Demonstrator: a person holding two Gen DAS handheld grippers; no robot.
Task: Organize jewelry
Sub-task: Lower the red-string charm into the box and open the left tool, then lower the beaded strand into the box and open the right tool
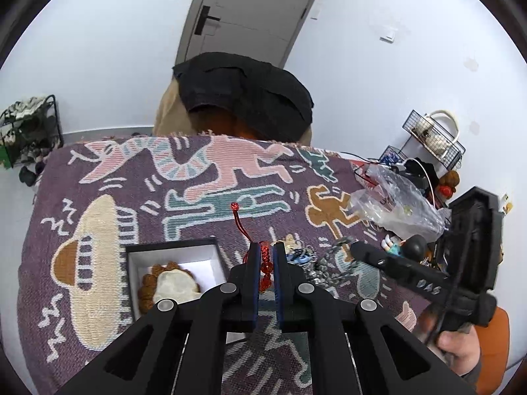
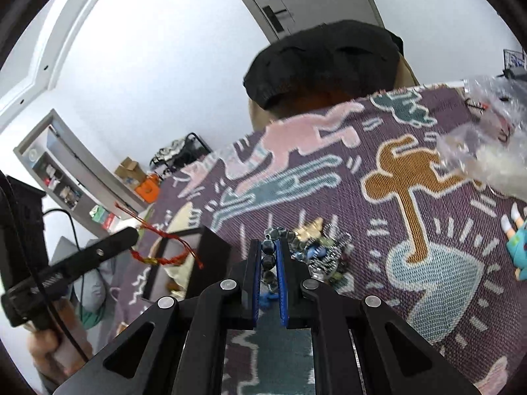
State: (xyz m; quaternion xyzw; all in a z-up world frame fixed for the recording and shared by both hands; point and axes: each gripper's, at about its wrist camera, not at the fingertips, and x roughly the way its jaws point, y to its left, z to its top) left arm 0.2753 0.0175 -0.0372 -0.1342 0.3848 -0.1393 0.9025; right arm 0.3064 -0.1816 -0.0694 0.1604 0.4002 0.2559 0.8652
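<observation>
Purple patterned blanket point(image 1: 210, 177) covers the table before a grey door point(image 1: 253, 3)

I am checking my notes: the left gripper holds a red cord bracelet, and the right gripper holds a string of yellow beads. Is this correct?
Not quite. The left gripper does hold the red cord bracelet, but the beads clamped in the right gripper are dark grey-blue, not yellow. The right wrist view shows this.
</observation>
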